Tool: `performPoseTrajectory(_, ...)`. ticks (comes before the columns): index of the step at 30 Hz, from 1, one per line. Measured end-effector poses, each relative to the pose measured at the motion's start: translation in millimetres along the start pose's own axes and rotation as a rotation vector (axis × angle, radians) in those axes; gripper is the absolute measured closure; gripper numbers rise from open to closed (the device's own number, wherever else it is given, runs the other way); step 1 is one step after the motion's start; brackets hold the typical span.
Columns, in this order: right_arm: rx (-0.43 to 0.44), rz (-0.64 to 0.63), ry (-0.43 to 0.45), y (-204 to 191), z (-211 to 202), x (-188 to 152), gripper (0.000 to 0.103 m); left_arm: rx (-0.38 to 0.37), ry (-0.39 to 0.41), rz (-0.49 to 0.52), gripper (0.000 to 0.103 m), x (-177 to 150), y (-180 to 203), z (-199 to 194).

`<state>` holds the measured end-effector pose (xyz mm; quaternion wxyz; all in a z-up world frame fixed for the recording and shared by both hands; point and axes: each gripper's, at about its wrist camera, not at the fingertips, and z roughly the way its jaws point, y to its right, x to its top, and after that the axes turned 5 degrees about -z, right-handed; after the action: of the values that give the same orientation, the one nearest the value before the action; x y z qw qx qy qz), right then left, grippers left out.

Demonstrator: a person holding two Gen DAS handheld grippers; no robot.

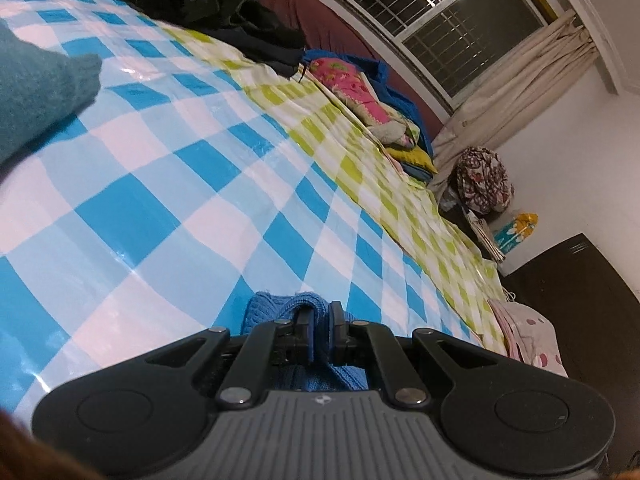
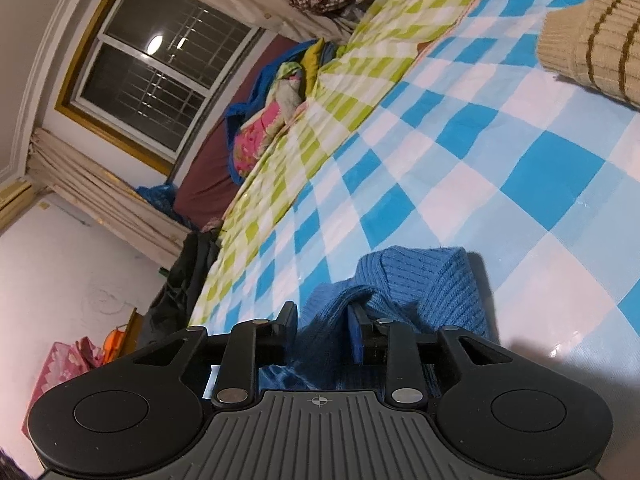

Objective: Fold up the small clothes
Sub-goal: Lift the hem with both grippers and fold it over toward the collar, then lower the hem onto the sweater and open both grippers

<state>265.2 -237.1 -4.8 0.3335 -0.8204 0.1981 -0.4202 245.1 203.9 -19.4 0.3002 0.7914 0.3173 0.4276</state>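
The left gripper (image 1: 320, 314) has its fingers pinched tight on a fold of the blue knit garment (image 1: 280, 312), the ribbed cloth bunched up between the pads and spilling down behind them. Only that small bunch shows in the left wrist view; the rest of the garment is cut off beneath the gripper's body, so its shape and long axis cannot be read there. To the upper left a teal knit piece (image 1: 36, 92) is cropped by the frame edge, and a dark heap of clothing (image 1: 224, 12) lies at the far side of the checked sheet (image 1: 168, 168).

The right gripper (image 2: 322, 318) stands with its fingers parted. No earlier view is at hand to compare. The blue knit garment (image 2: 424, 288) lies between them, a ridge of it rising in the gap, and one fingertip (image 2: 358, 316) sits against the cloth while the other stands clear of it. The garment's bulk lies just ahead and to the right of the fingers on the checked sheet (image 2: 500, 152), its ribs running away from the camera; its near end is hidden under the gripper. At the far right a beige striped knit (image 2: 592, 48) is cropped by the frame.
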Motion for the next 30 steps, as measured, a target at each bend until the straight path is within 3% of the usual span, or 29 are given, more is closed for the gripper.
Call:
performPoseTrajectory(4,-0.024,-0.010,0.001,1.8,-4.1,-0.2,0.071,0.013,0.016,0.008,0.090,-0.8,1.5,-5.5)
performPoseTrajectory(11,-0.121,-0.116,0.022,0.4,-14.9,-6.6,0.071,-0.002,0.004,-0.066,0.079,3.8,-2.8,-5.0)
performPoseTrajectory(14,-0.163,-0.167,0.033,0.6,-20.3,-8.0,0.071,-0.012,0.041,-0.077,0.060,6.6,-1.3,-9.7)
performPoseTrajectory(15,-0.180,-0.189,0.037,-0.3,-21.1,-8.6,0.071,-0.013,0.051,-0.075,0.060,7.5,-0.3,-11.6)
performPoseTrajectory(22,-0.188,-0.264,-0.024,-3.3,-28.8,-18.6,0.071,0.029,0.034,0.099,0.057,-8.9,11.4,-28.4)
performPoseTrajectory(26,-0.190,-0.334,-0.067,-9.3,-34.6,-26.0,0.071,0.090,0.019,0.211,0.056,-28.3,9.3,-40.5)
performPoseTrajectory(30,-0.233,-0.456,-0.105,-20.3,-37.0,-37.0,0.088,0.128,-0.029,0.245,0.057,-41.5,2.0,-40.8)
